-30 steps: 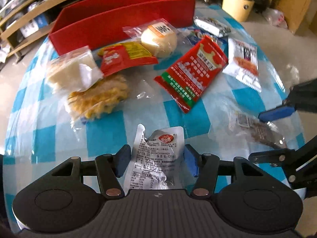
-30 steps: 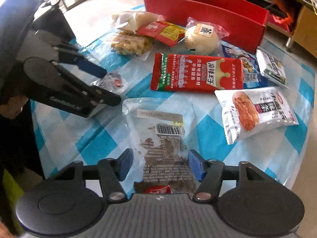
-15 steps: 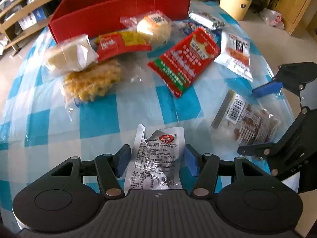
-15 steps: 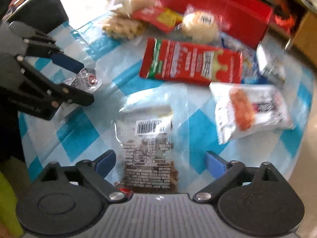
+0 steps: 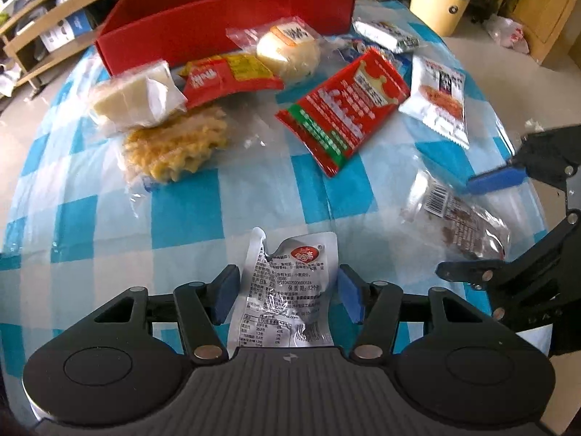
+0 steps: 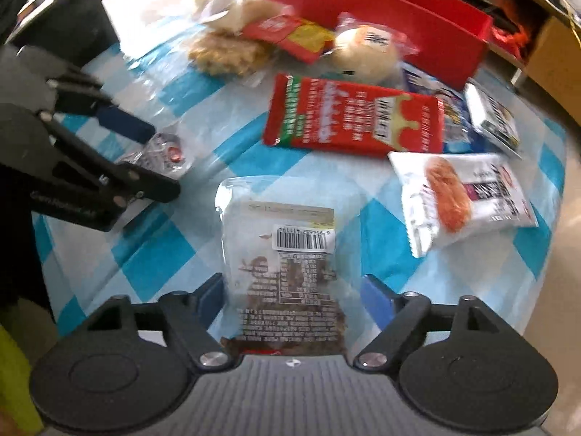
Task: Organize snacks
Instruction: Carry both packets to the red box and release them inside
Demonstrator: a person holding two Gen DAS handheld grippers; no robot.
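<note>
Snacks lay scattered on the blue-checked tablecloth (image 5: 189, 214), with the red box (image 5: 225, 18) at the far side seemingly empty as far as the views showed. The left gripper (image 5: 287, 290) pinched a silver pouch (image 5: 287, 290) between its pads. The right gripper (image 6: 290, 294) had just been closing around a clear packet of brown snack (image 6: 283, 254); the left pad met the bag while the right pad stood slightly off, so that pick-up seemed unfinished. The next move likely called for closing firmly, then carrying both packs across to the box.
</note>
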